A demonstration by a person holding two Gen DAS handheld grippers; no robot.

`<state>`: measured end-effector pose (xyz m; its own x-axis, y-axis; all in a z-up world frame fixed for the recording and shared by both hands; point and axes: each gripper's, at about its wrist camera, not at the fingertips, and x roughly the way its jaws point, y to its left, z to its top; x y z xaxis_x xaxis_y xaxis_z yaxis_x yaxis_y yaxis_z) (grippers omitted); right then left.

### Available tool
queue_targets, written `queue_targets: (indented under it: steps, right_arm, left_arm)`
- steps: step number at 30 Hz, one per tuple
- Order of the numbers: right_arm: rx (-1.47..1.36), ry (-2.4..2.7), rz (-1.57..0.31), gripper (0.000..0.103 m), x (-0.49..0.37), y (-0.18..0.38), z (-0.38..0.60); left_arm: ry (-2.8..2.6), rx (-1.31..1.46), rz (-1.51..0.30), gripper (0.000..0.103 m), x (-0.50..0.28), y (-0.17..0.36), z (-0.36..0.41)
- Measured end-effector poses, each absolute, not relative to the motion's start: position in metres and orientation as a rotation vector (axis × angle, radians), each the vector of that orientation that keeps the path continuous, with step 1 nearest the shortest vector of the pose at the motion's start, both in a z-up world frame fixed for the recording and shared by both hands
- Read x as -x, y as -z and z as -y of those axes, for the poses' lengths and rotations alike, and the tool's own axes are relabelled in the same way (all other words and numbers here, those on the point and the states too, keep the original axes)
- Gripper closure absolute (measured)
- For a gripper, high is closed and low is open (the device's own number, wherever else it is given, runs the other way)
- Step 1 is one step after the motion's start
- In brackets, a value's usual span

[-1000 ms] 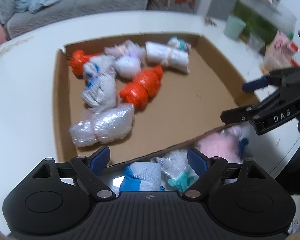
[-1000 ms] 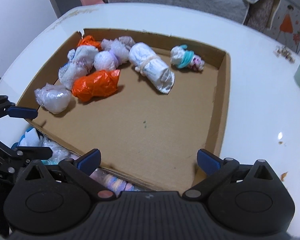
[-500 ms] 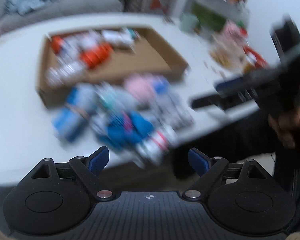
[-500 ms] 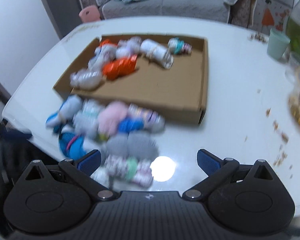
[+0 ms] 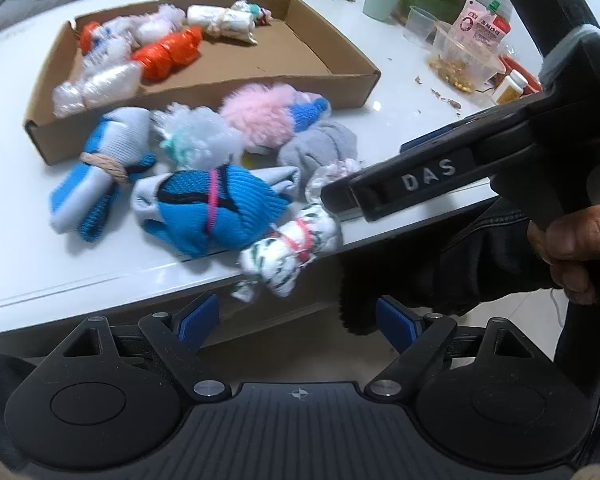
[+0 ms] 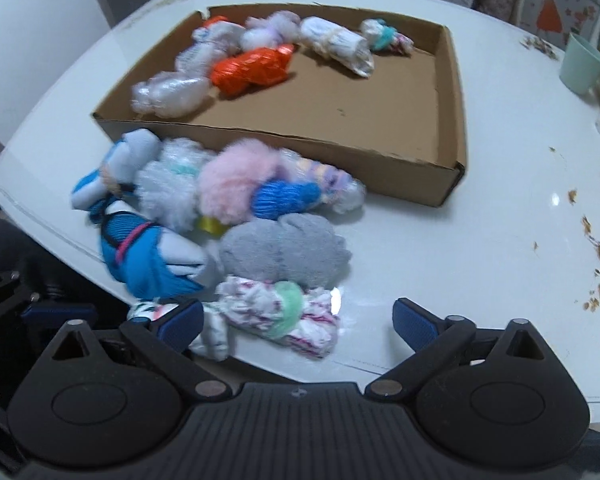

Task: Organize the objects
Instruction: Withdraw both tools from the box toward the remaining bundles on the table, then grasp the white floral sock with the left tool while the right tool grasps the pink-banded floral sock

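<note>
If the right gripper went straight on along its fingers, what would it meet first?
Most likely the white patterned sock bundle with the green band, lying at the table's near edge between the open right gripper fingers, whose jaws have just been closing. Depth is unclear.

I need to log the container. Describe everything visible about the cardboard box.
The cardboard box is a shallow, open-topped brown tray with low walls, lying flat on the white table. About seven wrapped bundles sit along its far side, including an orange bundle; the near part of its floor is bare. Loose sock bundles lie against its near wall outside.
</note>
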<state>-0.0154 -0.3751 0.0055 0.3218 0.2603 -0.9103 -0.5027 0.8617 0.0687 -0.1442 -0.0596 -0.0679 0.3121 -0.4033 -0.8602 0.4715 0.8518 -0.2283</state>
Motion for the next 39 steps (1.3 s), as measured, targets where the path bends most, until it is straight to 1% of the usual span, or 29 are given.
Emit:
queue_targets:
  steps: [4,5,7,11,15,20,29,35,39]
  right_arm:
    - [0.226,-0.493,-1.157,0.030,0.012,-0.003,0.381]
    - [0.222,-0.489,-1.165,0.032,0.011,-0.001,0.383]
    - [0.221,-0.486,-1.178,0.039,0.010,0.003,0.383]
    - [0.217,-0.481,-1.174,0.040,0.009,0.002,0.386]
    - [0.220,-0.470,-1.166,0.047,0.009,0.001,0.391]
    - [0.195,-0.464,-1.172,0.048,0.005,-0.001,0.397]
    - [0.180,-0.468,-1.176,0.048,0.002,-0.002,0.399]
    - [0.161,-0.458,-1.175,0.047,-0.001,-0.004,0.403]
    - [0.167,-0.460,-1.175,0.047,0.000,-0.003,0.404]
  left_arm:
    - [0.592,-0.034,-1.119,0.014,0.137,0.074,0.067]
    - [0.589,-0.025,-1.129,0.014,0.135,0.076,0.068]
    - [0.588,-0.004,-1.142,0.014,0.132,0.080,0.068]
    - [0.573,0.005,-1.148,0.014,0.129,0.084,0.072]
    - [0.585,0.002,-1.156,0.015,0.128,0.088,0.077]
    - [0.591,0.031,-1.163,0.019,0.126,0.087,0.075]
    - [0.594,0.088,-1.155,0.018,0.122,0.079,0.082]
    - [0.562,0.065,-1.136,0.018,0.114,0.078,0.093]
    - [0.573,-0.019,-1.082,0.018,0.115,0.079,0.107]
